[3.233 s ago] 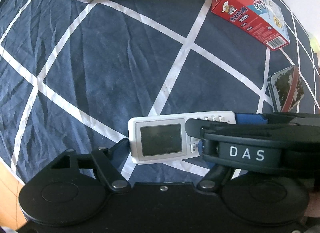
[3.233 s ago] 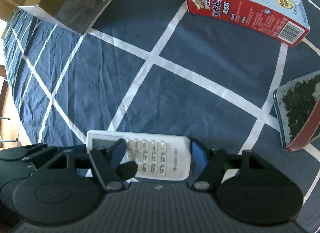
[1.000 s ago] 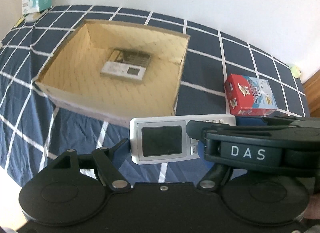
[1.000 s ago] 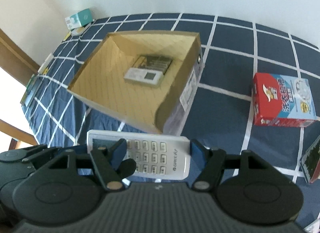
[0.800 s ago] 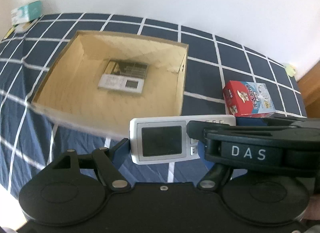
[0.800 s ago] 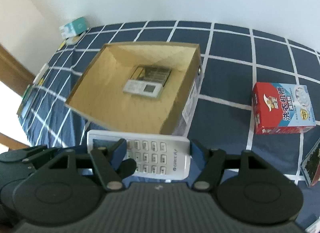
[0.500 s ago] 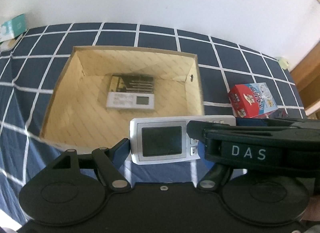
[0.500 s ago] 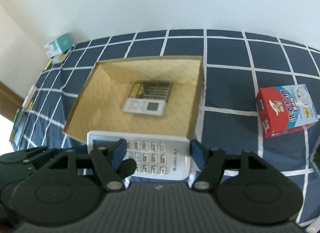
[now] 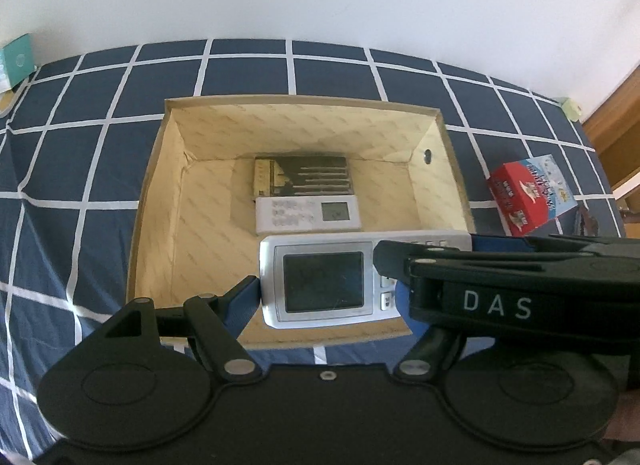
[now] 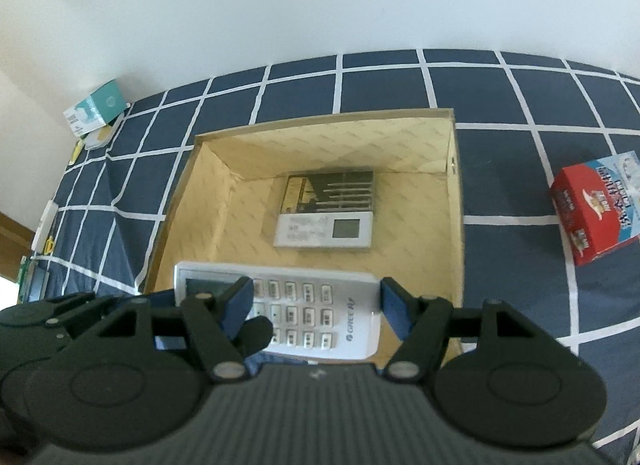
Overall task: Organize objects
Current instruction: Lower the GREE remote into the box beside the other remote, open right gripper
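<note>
One white remote control (image 9: 324, 281) with a grey display and rows of buttons (image 10: 304, 309) hangs between both grippers. My left gripper (image 9: 326, 301) is shut on its display end. My right gripper (image 10: 316, 305) is shut on its button end, and its black body crosses the right of the left wrist view. The remote hovers over the near part of an open cardboard box (image 9: 304, 99) (image 10: 320, 121). On the box floor lie a second white remote (image 9: 308, 214) (image 10: 324, 230) and, just behind it, a dark flat packet (image 9: 302, 177) (image 10: 330, 191).
The box sits on a navy bedspread with white grid lines (image 9: 80, 169). A red and blue carton (image 9: 528, 193) (image 10: 596, 205) lies to the right of the box. A teal tissue box (image 10: 96, 109) stands at the far left by the white wall.
Both grippers have carried the remote from beside the box's near corner to above its near side. The box now lies square and centred in both views. The grip has not changed.
</note>
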### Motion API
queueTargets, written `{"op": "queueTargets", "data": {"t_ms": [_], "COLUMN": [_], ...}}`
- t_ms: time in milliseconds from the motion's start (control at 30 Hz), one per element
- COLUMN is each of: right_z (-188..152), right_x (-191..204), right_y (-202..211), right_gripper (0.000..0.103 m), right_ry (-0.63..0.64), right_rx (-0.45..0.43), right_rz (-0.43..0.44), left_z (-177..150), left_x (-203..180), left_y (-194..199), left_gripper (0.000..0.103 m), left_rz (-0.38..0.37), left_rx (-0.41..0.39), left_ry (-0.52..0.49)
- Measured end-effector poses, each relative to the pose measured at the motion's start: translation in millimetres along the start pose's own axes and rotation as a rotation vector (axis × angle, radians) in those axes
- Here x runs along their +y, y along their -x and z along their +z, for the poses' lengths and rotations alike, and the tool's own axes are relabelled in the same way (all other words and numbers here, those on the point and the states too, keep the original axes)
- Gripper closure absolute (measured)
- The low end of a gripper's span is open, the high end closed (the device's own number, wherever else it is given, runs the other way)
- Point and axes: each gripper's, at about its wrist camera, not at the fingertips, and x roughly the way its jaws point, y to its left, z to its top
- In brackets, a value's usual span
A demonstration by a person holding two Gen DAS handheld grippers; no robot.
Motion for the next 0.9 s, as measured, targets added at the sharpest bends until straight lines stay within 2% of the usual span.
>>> {"op": "queueTargets", "data": {"t_ms": [167, 400, 667, 900], "right_z": [12.5, 29.4, 30.9, 30.7], "right_x": [2.9, -3.3, -19.3, -28.1], "right_y": [-24.0, -78.4, -132.3, -157.9], "right_gripper": [0.035, 0.035, 0.035, 0.035], "right_ry": [-0.01, -0.032, -0.072, -0.085], "right_rx": [0.032, 0.122, 0.233, 0.285], "right_rz": [-0.028, -0.051, -0.068, -0.073], "left_z": [11.5, 26.3, 25.7, 25.4], "left_x": [14.9, 36.9, 46.3, 51.8], "left_y": [-25.3, -78.4, -131.3, -153.4], "left_gripper": [0.03, 0.03, 0.03, 0.03], "left_rz": [-0.03, -0.051, -0.072, -0.075], "left_rx": [0.04, 0.137, 0.248, 0.291], "left_ry": [0.008, 0.024, 0.043, 0.049]}}
